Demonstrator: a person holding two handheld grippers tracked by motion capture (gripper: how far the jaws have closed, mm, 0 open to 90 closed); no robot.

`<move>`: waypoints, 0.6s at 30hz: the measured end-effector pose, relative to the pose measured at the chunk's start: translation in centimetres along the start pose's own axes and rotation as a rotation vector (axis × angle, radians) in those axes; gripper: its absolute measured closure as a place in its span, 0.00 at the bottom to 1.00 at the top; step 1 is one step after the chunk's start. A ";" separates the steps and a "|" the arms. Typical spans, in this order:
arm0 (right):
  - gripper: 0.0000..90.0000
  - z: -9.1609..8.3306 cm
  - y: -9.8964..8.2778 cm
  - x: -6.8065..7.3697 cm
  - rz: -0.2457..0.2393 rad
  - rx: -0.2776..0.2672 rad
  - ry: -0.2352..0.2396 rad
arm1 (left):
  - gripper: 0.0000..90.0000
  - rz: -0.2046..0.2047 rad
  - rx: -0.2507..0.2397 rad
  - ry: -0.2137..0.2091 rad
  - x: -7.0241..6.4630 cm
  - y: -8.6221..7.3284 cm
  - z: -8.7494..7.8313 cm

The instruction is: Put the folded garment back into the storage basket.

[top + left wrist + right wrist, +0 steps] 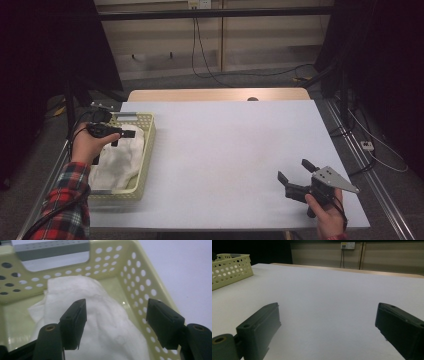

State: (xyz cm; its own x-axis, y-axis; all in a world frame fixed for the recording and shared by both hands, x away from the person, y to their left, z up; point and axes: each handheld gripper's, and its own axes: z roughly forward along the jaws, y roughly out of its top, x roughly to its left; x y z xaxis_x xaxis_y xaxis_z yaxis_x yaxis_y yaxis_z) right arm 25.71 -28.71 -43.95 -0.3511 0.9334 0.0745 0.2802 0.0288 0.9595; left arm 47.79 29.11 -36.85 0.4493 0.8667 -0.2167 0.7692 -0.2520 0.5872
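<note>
The right gripper rests at the near right of the table, its jaws wide apart and holding nothing. At the far left, the left gripper hovers over one white cloth lying in the single yellow basket. The left gripper view shows its jaws open above the cloth, not gripping it.

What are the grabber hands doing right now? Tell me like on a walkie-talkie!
Left gripper open above white cloth, not gripping. Cloth lies in yellow basket. Right gripper open over bare table. Nothing in the way.
</note>
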 end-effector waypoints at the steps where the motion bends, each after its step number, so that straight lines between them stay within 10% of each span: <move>1: 0.06 0.0 0.0 0.0 -0.002 -0.002 0.000 | 0.37 0.004 -0.003 -0.005 -0.2 0.0 0.0; 18: 0.06 0.1 0.0 0.1 -0.002 0.001 0.006 | 0.33 0.095 -0.017 -0.080 -3.7 1.5 -0.8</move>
State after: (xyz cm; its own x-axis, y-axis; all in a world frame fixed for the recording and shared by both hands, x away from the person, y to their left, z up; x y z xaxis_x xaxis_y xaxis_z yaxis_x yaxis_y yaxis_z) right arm 25.75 -28.55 -43.97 -0.3573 0.9310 0.0746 0.2803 0.0308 0.9594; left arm 46.92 25.88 -34.61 0.5554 0.8018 -0.2207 0.7140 -0.3237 0.6208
